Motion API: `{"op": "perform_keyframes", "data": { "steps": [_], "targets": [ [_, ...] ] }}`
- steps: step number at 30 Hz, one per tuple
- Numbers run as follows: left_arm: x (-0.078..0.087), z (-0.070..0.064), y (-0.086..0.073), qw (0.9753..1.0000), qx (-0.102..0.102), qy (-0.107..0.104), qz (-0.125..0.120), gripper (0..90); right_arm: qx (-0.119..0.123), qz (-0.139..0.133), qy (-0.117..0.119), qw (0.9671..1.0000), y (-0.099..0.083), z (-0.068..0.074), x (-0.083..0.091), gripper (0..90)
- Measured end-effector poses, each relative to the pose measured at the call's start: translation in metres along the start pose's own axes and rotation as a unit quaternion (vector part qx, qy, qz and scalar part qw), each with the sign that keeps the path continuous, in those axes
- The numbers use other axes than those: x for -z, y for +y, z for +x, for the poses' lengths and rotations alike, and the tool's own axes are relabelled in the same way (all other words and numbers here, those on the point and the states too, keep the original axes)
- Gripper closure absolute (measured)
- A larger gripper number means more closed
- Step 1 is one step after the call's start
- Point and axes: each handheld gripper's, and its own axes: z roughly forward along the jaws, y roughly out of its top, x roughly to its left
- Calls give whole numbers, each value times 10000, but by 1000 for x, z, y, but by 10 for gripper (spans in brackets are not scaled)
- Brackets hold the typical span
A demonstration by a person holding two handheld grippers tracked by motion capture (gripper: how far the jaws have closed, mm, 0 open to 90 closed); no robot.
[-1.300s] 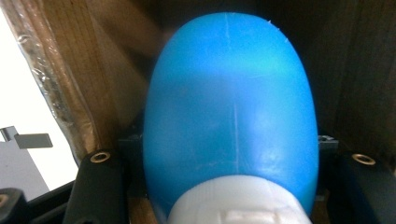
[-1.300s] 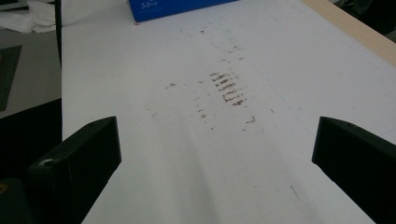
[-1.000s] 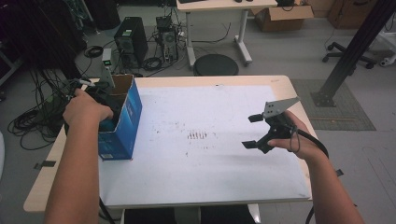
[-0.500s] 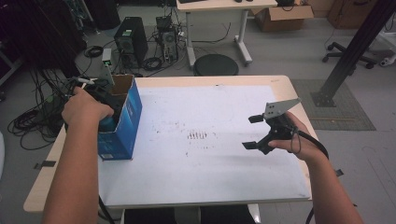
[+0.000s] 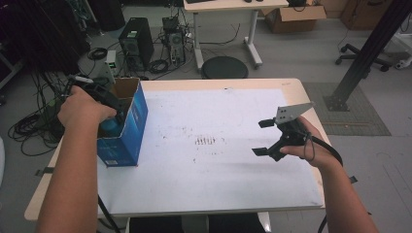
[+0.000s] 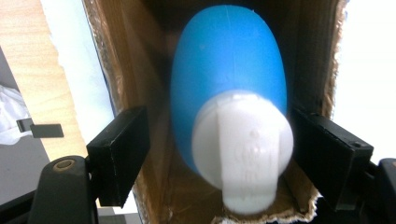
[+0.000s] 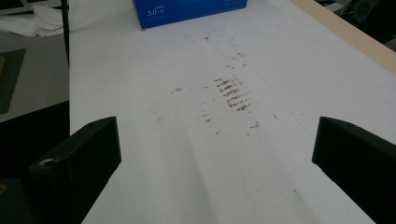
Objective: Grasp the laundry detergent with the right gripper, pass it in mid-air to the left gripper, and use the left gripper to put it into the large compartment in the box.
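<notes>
Surface: white tabletop [image 5: 218,170] w/ wood edging, marked by a patch of brown scuff marks [image 5: 206,141] near its centre. Room: grey floor; computer towers [image 5: 136,46] and loose cables beyond the tabletop's far left corner; 2nd desk [image 5: 228,7] and a cardboard carton [image 5: 294,12] further back; black round stool [image 5: 224,67] just past the far edge; black frame post [image 5: 371,48] at right.

Left gripper [image 6: 217,140]: reaches into the open top of the blue box [image 5: 124,128], which stands at the tabletop's left edge. Its 2 jaws are set wide apart inside the box, 1 on each side of the blue bottle [image 6: 229,79]. Right jaw appears to touch or nearly touch the bottle's white cap [image 6: 243,149]; left jaw stands clear, w/ a gap. Not clamped, as far as the blurred close view allows.

Right gripper [image 5: 265,137]: held above the tabletop nr the right edge, well apart from the box. Jaws wide open, nothing between them; the bare surface and scuff marks show through the gap.

Containers: 1 blue box, brown cardboard inside, top flaps torn open. Contents: the blue bottle, cap end toward the opening, lying between the box walls.
</notes>
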Motion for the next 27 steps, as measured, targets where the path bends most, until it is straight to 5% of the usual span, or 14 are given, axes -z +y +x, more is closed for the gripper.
{"op": "perform_keyframes", "data": {
  "steps": [16, 27],
  "targets": [
    [23, -8, -11, 9998, -68, 40, -178, 141, 103, -22, -18, 9999, 9, 5, 7, 13],
    [41, -32, -19, 9989, -377, 155, -249, 93, 214, -39, -31, 9998, 18, 10, 12, 13]
  ]
}}
